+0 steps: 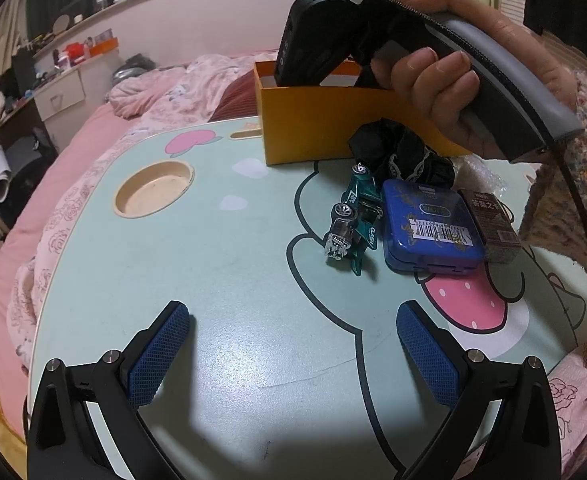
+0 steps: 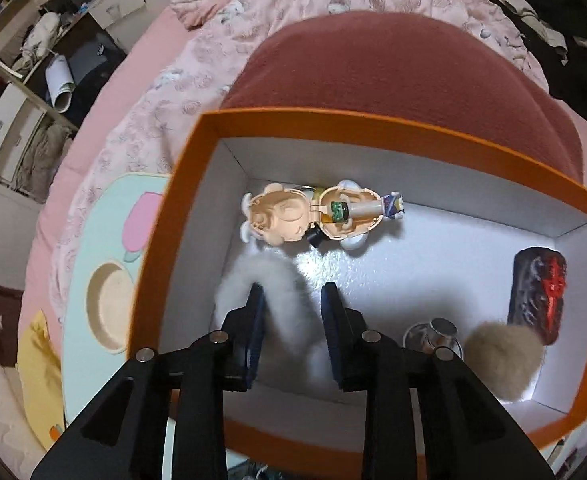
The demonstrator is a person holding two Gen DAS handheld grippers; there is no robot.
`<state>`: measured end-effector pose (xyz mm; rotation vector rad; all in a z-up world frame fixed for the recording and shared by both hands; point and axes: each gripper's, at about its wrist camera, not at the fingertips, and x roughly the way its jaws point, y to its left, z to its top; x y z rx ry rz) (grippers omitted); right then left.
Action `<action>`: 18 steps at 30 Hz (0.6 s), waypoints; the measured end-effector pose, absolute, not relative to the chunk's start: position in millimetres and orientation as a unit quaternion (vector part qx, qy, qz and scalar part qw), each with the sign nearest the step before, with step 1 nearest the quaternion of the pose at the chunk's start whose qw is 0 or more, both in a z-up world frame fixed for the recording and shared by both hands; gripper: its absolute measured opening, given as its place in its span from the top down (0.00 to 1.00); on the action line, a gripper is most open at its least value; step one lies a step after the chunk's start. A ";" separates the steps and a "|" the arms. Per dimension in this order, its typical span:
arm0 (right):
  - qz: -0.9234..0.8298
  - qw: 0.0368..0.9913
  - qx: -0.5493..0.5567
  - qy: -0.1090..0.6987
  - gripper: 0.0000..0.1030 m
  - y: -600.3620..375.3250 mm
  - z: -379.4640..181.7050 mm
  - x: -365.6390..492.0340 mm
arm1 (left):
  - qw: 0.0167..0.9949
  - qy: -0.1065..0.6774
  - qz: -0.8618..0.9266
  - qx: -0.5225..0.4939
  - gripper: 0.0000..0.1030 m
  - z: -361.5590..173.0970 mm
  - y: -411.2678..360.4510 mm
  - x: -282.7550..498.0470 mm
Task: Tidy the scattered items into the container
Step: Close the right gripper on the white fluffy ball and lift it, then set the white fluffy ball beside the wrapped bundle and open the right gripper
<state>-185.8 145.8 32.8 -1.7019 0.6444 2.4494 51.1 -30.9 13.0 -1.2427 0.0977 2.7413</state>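
My right gripper [image 2: 293, 288] points down into the orange box [image 2: 373, 118], its jaws a little apart and open. A blurred grey fluffy piece [image 2: 281, 276] lies between and under the fingertips; the pads do not visibly press it. In the box lie a peach toy figure [image 2: 313, 216], a beige pompom [image 2: 501, 360], a dark pouch with red print [image 2: 537, 292] and a small metal piece [image 2: 433, 332]. My left gripper [image 1: 293, 312] hovers open over the table [image 1: 213, 260], holding nothing. A green toy car [image 1: 353, 216], blue tin [image 1: 429, 228], brown packet [image 1: 489, 220] and black lace cloth [image 1: 405, 156] sit before the orange box [image 1: 313, 128].
The table is a small mint-green lap desk with a round cup recess [image 1: 153, 188], standing on a bed with pink bedding [image 1: 73, 168]. A hand [image 1: 433, 80] holds the right gripper's handle above the box. A red cushion [image 2: 393, 64] lies behind the box. Shelves and drawers stand far left.
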 end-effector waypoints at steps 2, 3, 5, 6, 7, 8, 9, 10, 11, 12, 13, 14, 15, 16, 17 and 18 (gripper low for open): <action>0.802 0.036 -0.556 0.217 0.87 147.1 33.1 -182.4 | 0.065 0.033 0.908 -0.412 0.00 12.5 -31.1 50.2; 0.803 0.033 -0.552 0.222 0.91 149.2 35.3 -180.4 | 0.064 0.034 0.908 -0.412 0.00 12.6 -31.3 50.6; 0.815 0.042 -0.534 0.222 0.91 153.8 44.2 -172.5 | 0.065 0.033 0.908 -0.412 0.00 12.7 -31.8 50.5; 0.823 0.042 -0.521 0.223 0.91 157.9 50.5 -167.5 | 0.065 0.032 0.908 -0.412 0.00 12.8 -31.9 50.3; 0.829 0.038 -0.508 0.229 0.91 161.8 58.0 -160.2 | 0.065 0.032 0.908 -0.412 0.00 12.6 -31.8 50.5; 0.837 0.034 -0.493 0.237 0.91 165.2 66.5 -150.2 | 0.065 0.033 0.908 -0.412 0.00 12.6 -31.7 51.0; 0.843 0.030 -0.478 0.243 0.91 168.9 74.4 -141.5 | 0.065 0.033 0.908 -0.412 0.00 12.6 -31.5 50.3; 0.850 0.027 -0.463 0.249 0.91 172.9 83.0 -130.9 | 0.065 0.033 0.908 -0.412 0.00 12.6 -31.5 50.4; 0.859 0.024 -0.446 0.251 0.91 177.4 93.3 -116.6 | 0.065 0.033 0.908 -0.412 0.00 12.6 -31.6 50.5; 0.866 0.024 -0.433 0.249 0.91 180.7 102.2 -103.3 | 0.065 0.033 0.908 -0.412 0.00 12.6 -31.7 50.8; 0.872 0.022 -0.423 0.246 0.91 181.8 109.6 -91.6 | 0.065 0.033 0.908 -0.412 0.00 12.6 -31.8 50.6; 0.877 0.021 -0.413 0.244 0.91 182.0 116.2 -81.1 | 0.064 0.033 0.908 -0.412 0.00 12.6 -31.9 50.5; 0.882 0.019 -0.402 0.243 0.91 184.8 123.0 -65.4 | 0.064 0.033 0.908 -0.412 0.00 12.6 -31.9 50.4; 0.887 0.015 -0.393 0.244 0.91 186.7 127.4 -51.7 | 0.064 0.033 0.908 -0.412 0.00 12.6 -32.0 50.1; 0.888 0.012 -0.388 0.245 0.91 188.8 129.9 -39.1 | 0.064 0.033 0.908 -0.412 0.00 12.6 -32.1 49.8; 0.888 0.014 -0.387 0.247 0.91 191.4 131.3 -29.8 | 0.064 0.033 0.908 -0.412 0.00 12.6 -32.1 49.7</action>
